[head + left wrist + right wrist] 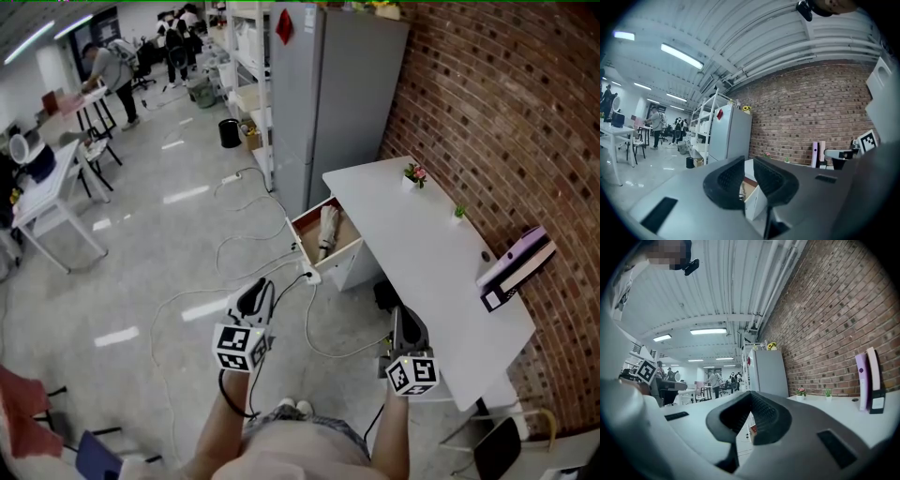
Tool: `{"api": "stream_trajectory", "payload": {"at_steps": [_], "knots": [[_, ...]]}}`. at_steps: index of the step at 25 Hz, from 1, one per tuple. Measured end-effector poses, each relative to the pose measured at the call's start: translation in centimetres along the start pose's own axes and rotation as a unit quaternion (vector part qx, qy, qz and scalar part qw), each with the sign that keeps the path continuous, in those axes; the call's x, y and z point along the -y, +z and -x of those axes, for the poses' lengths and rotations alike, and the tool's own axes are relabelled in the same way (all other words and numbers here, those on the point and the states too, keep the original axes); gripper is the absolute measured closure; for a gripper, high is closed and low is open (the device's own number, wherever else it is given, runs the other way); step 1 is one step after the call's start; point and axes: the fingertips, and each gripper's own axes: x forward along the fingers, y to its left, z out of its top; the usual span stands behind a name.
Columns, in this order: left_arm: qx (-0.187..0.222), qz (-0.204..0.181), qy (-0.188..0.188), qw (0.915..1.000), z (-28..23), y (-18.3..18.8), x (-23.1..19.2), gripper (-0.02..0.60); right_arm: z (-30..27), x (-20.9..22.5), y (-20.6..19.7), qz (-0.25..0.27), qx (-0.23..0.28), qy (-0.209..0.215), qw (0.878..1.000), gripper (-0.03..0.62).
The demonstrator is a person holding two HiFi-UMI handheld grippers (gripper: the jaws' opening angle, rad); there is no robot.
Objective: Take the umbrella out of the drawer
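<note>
Your hands were hidden behind the marker cubes in the head view; only your forearms showed, cut off by the bottom edge. The umbrella (328,231) was seen only in pt, a pale folded bundle sunk below the rim of the drawer (341,253). In the left gripper view just a sliver of that drawer showed thru the slit btwn the jaws, and the umbrella couldn't be made out there. The right gripper view showed a white cabinet front below the jaws, but the drawer was too small to tell.

You held both grippers out level, side by side and apart; the left gripper (253,298) was over the floor (169,244) w/ its cables (234,248); the right gripper (409,326) was close beside the near end of the counter (422,253), which ran along the brick wall (506,112).

The left jaws were drawn together to a thin slit w/ nothing clamped; the right jaws were closed tip to tip, also on nothing.

The umbrella lay in the pulled-out drawer on the counter's long side, ahead of both grippers and well apart from them; the left gripper pointed roughly at the drawer.
</note>
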Motion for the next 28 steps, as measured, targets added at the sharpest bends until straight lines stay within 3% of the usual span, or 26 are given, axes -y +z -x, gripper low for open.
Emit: {"api": "stream_trajectory", "payload": {"at_steps": [2, 12, 21, 28], "knots": [[0.001, -0.004, -0.008, 1.0000, -0.1, 0.1, 0.4, 0.471, -0.1, 0.1, 0.0, -0.001, 0.000, 0.001, 1.000, 0.574], [0.032, -0.026, -0.037, 0.9985, 0.4, 1.3, 1.2, 0.258, -0.7, 0.7, 0.3, -0.006, 0.006, 0.010, 1.000, 0.574], [0.054, -0.015, -0.027, 0.9981, 0.6, 1.6, 0.5, 0.212, -1.1, 1.4, 0.0, -0.011, 0.008, 0.017, 1.000, 0.574], [0.044, -0.019, -0.009, 0.9988, -0.2, 1.2, 0.9, 0.210, -1.9, 2.4, -0.2, -0.014, 0.002, 0.029, 0.999, 0.574]]}}
